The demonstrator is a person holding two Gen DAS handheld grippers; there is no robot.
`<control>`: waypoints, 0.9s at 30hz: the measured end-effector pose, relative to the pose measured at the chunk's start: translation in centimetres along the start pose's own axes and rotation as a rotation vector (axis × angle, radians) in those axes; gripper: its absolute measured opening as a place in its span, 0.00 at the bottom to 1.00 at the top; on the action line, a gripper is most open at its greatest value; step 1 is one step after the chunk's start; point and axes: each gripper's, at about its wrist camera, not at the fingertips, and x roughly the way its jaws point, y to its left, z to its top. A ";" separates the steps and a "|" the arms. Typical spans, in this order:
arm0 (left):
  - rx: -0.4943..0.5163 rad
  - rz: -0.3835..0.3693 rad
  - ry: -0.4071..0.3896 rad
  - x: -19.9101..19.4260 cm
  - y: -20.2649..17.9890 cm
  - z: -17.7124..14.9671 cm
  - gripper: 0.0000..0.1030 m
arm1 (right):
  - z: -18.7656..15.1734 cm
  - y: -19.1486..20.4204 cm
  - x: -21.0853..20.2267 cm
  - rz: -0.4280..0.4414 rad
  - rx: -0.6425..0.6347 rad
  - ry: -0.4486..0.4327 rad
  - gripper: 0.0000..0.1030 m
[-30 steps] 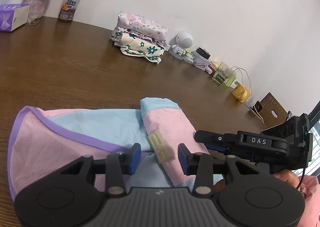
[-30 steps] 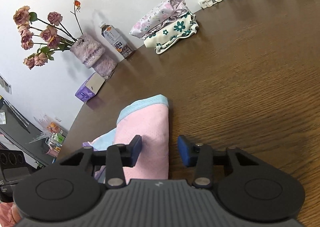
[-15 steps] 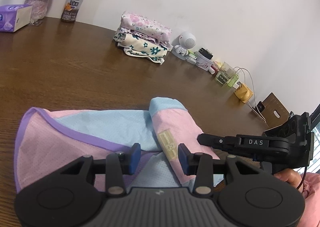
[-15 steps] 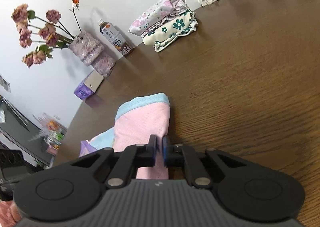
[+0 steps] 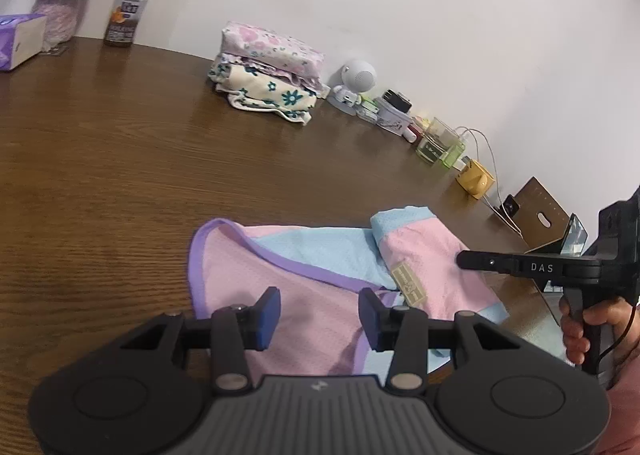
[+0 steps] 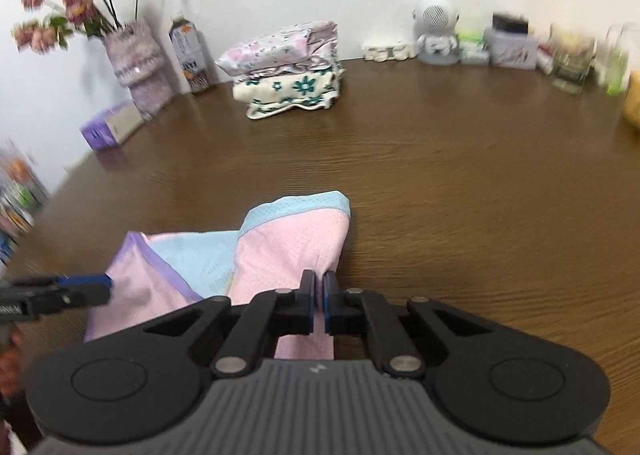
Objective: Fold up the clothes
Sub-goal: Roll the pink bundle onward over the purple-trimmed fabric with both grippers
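Brown table point(image 6: 460, 183) bears a folded stack point(image 6: 288, 67); right gripper point(image 6: 319, 305) fingers pinch the pink garment point(image 6: 288, 251), left gripper point(image 5: 319, 319) gapes

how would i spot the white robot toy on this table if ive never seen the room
Look along the wall edge of the brown table, right of the folded floral clothes. The robot figurine stands there, the only round white head with a speaker-like grille among boxes and jars.
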 end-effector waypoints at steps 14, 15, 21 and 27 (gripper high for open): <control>0.005 -0.018 -0.010 -0.3 0.3 -0.3 0.47 | 0.9 4.7 0.7 -0.152 -0.218 0.034 0.03; 0.002 -0.018 -0.010 -0.3 0.5 -0.3 0.47 | 0.9 5.0 0.6 -0.146 -0.224 0.029 0.03; -0.004 -0.027 -0.012 -0.4 0.7 -0.3 0.47 | 1.3 7.5 0.0 -0.093 -0.257 0.001 0.03; -0.009 -0.028 -0.020 -0.8 0.8 -0.3 0.47 | 1.5 10.0 0.3 -0.007 -0.268 -0.011 0.03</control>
